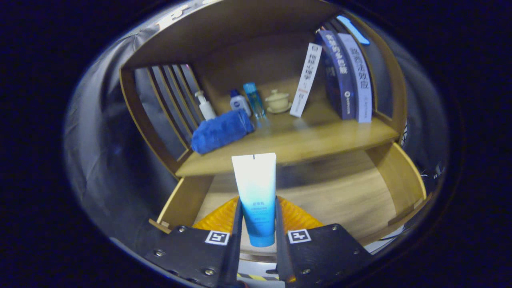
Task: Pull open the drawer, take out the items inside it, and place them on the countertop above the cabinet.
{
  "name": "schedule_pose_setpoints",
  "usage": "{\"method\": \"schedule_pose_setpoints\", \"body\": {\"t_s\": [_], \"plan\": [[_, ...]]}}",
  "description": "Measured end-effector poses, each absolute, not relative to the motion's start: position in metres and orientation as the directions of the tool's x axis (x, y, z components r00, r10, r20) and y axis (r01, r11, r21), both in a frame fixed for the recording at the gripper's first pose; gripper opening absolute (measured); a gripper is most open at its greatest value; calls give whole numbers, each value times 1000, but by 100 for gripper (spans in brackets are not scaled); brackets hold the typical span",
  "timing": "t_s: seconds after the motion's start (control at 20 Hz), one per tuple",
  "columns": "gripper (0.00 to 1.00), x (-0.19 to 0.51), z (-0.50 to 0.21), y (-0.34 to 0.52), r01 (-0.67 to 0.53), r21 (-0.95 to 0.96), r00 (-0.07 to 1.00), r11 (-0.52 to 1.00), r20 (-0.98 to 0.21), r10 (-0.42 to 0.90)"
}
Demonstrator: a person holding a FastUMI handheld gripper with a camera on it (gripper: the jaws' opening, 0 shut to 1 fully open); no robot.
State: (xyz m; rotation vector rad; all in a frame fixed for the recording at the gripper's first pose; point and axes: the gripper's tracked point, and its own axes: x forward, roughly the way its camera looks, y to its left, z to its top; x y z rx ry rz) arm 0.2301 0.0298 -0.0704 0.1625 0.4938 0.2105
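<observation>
- Drawer [384, 188] is pulled open and the gripper [258, 224] is clenched on the tube [256, 192], w/ both fingers pressing its sides, held upright above the drawer.
- Left, imo: set the tube on the desk [304, 140] above the drawer.
- Drawer floor looks bare otherwise.
- Towel [221, 131], bottles, cup and books sit further back; the desk's front strip is free.

Single view, mounted on the tool [258, 224], looking forward along its two fingers, which sit at the bottom centre and press a tube [255, 192] upright between them. The camera faces the cabinet front at close range, from slightly above the open drawer [340, 196], with the bench [304, 140] across mid-frame.
</observation>
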Motion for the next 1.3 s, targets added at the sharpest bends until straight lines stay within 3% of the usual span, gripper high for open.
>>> {"method": "schedule_pose_setpoints", "body": {"t_s": [0.3,0.45,1.3], "plan": [[38,240,4,32,-197,239,932,951,-256,257],[38,257,26,34,-191,223,947,956,-216,240],[38,403,-45,44,-9,151,940,989,-337,60]]}}
